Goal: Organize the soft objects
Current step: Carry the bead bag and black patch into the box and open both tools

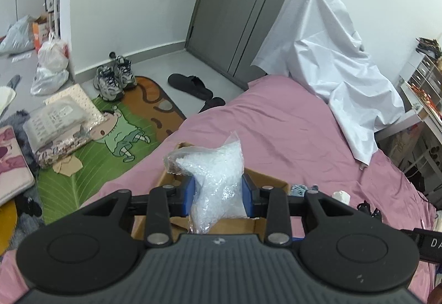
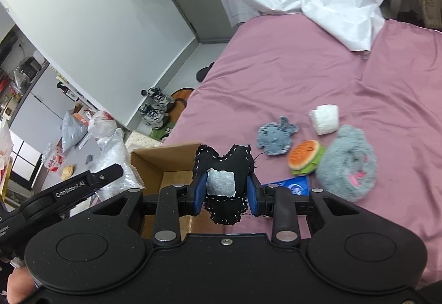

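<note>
Blue booklet (image 2: 292,184), perhaps, mostly hidden

Left tool (image 1: 219,190): both blue pads (image 1: 190,189) press inward from 9 and 3 o'clock, jaws partly closed on a load between them. Right tool (image 2: 226,188): blue pads (image 2: 201,188) likewise pressed inward against a load, jaws partly closed. In the right wrist view, the left tool's body shows at 9 o'clock, just beside the right tool.
</note>
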Action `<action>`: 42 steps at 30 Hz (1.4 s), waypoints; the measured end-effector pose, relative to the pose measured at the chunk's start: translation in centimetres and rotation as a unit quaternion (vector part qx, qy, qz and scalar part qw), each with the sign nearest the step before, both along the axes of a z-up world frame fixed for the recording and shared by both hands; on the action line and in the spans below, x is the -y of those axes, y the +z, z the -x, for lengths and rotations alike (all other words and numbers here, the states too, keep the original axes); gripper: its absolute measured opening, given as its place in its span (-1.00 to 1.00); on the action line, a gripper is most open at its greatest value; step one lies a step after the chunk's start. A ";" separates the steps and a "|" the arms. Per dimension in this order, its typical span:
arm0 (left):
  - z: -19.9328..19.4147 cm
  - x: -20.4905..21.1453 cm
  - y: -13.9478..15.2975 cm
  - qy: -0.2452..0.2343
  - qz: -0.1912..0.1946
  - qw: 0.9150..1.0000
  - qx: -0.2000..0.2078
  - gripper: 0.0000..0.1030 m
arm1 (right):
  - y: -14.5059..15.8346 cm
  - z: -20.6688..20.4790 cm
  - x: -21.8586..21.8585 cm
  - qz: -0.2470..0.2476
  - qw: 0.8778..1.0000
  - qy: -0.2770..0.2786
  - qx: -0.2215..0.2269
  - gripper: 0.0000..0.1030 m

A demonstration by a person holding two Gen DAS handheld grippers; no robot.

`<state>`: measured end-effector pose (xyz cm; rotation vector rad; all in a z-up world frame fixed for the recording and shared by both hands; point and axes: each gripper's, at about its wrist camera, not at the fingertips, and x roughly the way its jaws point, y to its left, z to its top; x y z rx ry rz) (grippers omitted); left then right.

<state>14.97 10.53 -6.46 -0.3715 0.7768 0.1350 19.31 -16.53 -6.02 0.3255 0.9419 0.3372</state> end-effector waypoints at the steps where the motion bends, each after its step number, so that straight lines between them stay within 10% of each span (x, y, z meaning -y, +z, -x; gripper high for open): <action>1: -0.1 -0.3 -0.2 0.002 0.001 1.000 -0.002 -0.34 | -0.2 -0.1 -0.4 0.001 1.000 0.002 0.001 -0.40; 21: -1.9 -3.7 -3.9 0.025 0.083 0.996 -0.033 -0.33 | -2.0 -3.3 -8.1 -0.003 0.999 0.040 -0.014 -0.40; 27: -1.8 -4.1 -3.3 0.036 0.098 0.995 -0.010 0.15 | -2.0 -3.9 -9.0 -0.003 0.999 0.036 -0.015 -0.39; 34: -1.7 -4.3 -2.7 0.043 0.096 0.995 0.001 0.23 | -2.6 -4.4 -9.6 -0.010 0.999 0.033 -0.023 -0.37; 42: -1.4 -4.7 -2.3 0.065 0.080 0.995 0.003 0.47 | -2.7 -5.1 -9.6 -0.043 0.998 0.022 -0.034 0.22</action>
